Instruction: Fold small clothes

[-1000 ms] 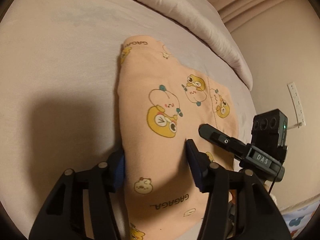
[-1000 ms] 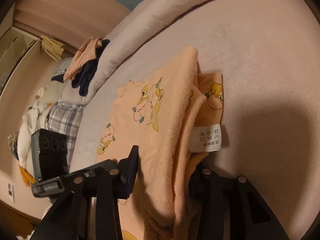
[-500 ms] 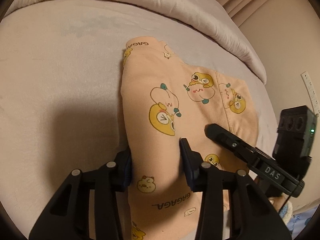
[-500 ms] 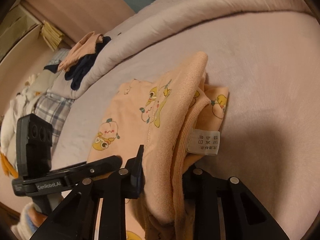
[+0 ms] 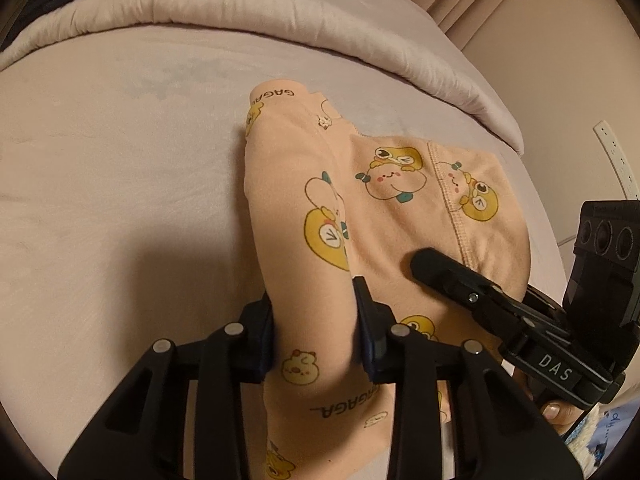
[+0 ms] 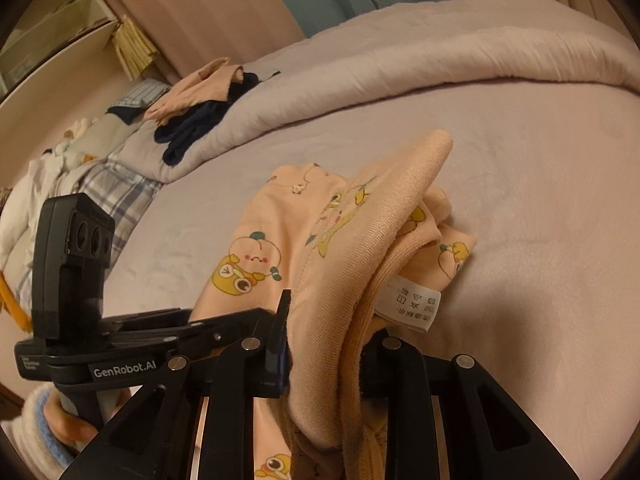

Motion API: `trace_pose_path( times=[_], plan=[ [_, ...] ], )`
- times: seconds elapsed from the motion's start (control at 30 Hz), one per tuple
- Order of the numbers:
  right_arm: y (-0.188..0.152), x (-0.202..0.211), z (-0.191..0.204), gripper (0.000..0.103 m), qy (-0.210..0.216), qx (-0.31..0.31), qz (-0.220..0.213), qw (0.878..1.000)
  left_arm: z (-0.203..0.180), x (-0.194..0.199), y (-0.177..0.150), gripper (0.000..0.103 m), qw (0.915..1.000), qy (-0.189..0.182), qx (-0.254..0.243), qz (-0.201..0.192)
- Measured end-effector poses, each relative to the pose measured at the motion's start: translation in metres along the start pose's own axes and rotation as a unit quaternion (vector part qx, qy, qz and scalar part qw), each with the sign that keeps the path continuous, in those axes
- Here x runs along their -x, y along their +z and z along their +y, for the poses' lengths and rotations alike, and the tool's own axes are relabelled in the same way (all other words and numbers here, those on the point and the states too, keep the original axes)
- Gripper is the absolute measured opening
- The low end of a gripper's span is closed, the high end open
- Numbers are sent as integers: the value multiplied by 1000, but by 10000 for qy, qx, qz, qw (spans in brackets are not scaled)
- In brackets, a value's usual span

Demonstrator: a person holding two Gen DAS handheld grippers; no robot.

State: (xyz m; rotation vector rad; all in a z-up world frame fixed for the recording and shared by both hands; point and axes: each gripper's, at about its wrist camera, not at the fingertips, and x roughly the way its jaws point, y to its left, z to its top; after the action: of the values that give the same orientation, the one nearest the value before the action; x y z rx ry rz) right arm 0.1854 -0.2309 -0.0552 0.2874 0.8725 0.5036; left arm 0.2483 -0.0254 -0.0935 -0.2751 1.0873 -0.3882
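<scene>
A small peach garment [image 5: 384, 216] printed with yellow cartoon animals lies folded on the bed. Its near edge is raised off the sheet. My left gripper [image 5: 314, 304] has a thick fold of its left side between the pads, and the jaws are closing on it. My right gripper [image 6: 328, 328] is shut on the garment [image 6: 332, 240] at its ribbed edge, beside a white care label [image 6: 408, 304]. The cloth hides the right pad. In the left wrist view the right gripper's finger [image 5: 432, 264] lies on the garment's right half.
The bed sheet [image 5: 120, 200] spreads wide to the left and beyond. A rolled pale duvet [image 5: 240, 12] runs along the far side. Loose clothes [image 6: 200, 96] are piled at the bed's far left. A wall with a socket strip [image 5: 616, 156] stands right.
Both grippers have narrowed onto the garment and risen. The near edge of the garment has lifted off the sheet and bunched between the pads.
</scene>
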Motion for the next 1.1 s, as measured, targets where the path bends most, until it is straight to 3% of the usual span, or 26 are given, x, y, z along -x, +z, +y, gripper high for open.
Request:
trace_pose_path(
  times=[0.57,1.1],
  plan=[
    [-24,37,56,26,239,331,-217,9989,-23,70,-51,33,9965,381,-599,-432],
    [-54,58,96,26,440,613,-210,9969,-19,122,-107,33,9964,435,-457,-563]
  ],
)
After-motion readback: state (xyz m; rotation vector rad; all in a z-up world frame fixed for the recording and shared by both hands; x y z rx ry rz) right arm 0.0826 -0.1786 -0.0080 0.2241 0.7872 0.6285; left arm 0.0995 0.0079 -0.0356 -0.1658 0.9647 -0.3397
